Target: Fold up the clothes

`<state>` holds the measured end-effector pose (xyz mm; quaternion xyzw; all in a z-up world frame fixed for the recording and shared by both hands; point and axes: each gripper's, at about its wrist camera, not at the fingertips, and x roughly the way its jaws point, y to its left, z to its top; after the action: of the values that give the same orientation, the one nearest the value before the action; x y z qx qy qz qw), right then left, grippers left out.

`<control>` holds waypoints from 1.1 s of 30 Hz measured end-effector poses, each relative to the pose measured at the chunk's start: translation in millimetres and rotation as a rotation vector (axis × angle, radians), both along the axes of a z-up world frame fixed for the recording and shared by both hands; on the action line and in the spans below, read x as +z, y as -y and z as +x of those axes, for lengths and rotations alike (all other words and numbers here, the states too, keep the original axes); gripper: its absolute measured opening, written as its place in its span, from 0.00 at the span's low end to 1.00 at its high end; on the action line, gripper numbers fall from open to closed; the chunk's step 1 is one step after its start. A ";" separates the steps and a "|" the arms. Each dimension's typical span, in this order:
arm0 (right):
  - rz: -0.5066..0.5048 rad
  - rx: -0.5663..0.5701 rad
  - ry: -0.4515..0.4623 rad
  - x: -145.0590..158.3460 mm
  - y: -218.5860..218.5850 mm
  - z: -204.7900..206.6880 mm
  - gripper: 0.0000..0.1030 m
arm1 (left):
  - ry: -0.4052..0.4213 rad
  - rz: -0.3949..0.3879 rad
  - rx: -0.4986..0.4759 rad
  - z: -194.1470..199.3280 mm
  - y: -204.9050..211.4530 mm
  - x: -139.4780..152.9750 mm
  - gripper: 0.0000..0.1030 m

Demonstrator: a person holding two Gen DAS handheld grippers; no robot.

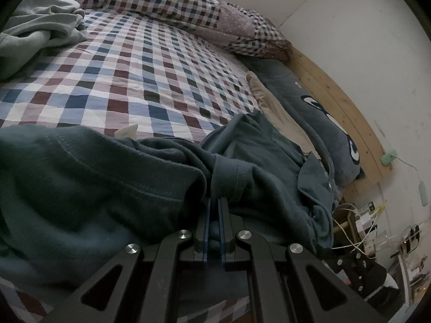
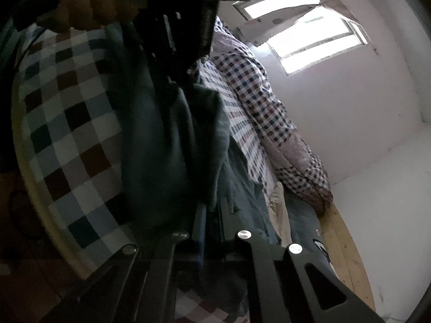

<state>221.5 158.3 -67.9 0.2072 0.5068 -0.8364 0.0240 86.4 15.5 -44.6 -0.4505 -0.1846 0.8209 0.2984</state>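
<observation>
Checked sheet (image 1: 150, 62) covers the bed, with white walls behind – a pale green garment (image 1: 37, 32) is bunched at its far left and a rolled duvet (image 1: 188, 5) lies along the far edge. Nearer, a dark teal garment (image 1: 94, 188) is heaped across the sheet; the left gripper (image 1: 215, 204) has its fingers clenched on a fold of it. Right of that lie a blue pillow (image 1: 323, 132) and a wooden headboard (image 1: 336, 99). The right gripper (image 2: 212, 212) – fingers clamped on the same teal cloth (image 2: 167, 148)
</observation>
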 end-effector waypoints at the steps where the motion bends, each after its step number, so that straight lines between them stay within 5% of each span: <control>1: -0.005 -0.005 -0.002 1.0 -0.4 -0.7 0.04 | 0.000 0.000 0.001 0.5 0.0 -0.4 0.04; 5: -0.005 -0.019 0.014 0.2 0.0 -4.6 0.05 | -0.002 -0.001 0.004 2.1 0.4 -1.2 0.04; 12: 0.033 -0.010 0.021 -7.7 3.8 -4.5 0.34 | -0.002 0.000 0.003 2.7 1.2 -0.7 0.04; 19: 0.044 -0.037 -0.006 -7.7 -0.3 -10.8 0.31 | -0.002 0.003 -0.001 1.7 1.7 -0.2 0.04; 22: 0.031 -0.030 -0.012 -4.6 0.2 -11.4 0.17 | -0.003 0.001 -0.001 2.6 2.4 0.1 0.04; 30: 0.035 -0.009 -0.028 -6.4 4.4 -8.0 0.17 | -0.003 0.001 -0.002 2.1 3.5 0.6 0.04; 33: 0.034 -0.017 -0.019 -7.6 3.8 -8.9 0.06 | -0.003 0.002 -0.004 1.5 4.0 0.8 0.04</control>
<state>212.7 154.6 -75.4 0.2039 0.5196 -0.8297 0.0087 87.9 11.5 -43.7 -0.4493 -0.1842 0.8208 0.3007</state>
